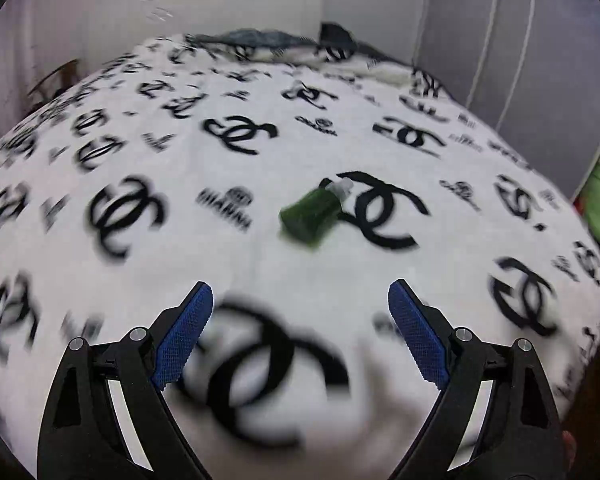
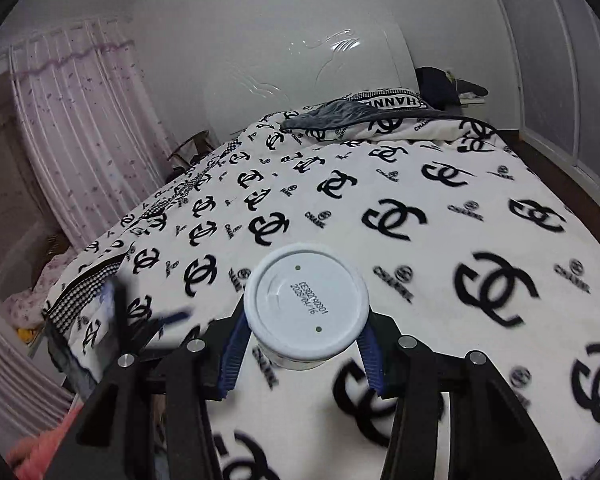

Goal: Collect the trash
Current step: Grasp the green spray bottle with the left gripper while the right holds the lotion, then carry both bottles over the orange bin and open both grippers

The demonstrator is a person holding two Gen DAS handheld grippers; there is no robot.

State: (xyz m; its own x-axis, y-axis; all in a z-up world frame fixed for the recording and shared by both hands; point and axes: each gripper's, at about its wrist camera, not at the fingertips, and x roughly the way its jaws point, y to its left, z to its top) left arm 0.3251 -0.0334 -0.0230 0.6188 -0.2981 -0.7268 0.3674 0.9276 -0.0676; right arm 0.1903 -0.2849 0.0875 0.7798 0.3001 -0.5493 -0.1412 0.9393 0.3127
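The right gripper (image 2: 300, 344) holds a white lidded cup (image 2: 306, 306) above the bed (image 2: 440, 248); its pads grip low under the lid, so the cup could tip out. The left gripper (image 1: 300, 328) stands wide and empty, short of the green bottle (image 1: 314, 212) lying on the soft blanket, where it could roll.

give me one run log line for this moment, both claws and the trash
left claw: open, empty | right claw: shut on white cup | green bottle: lying on bed blanket
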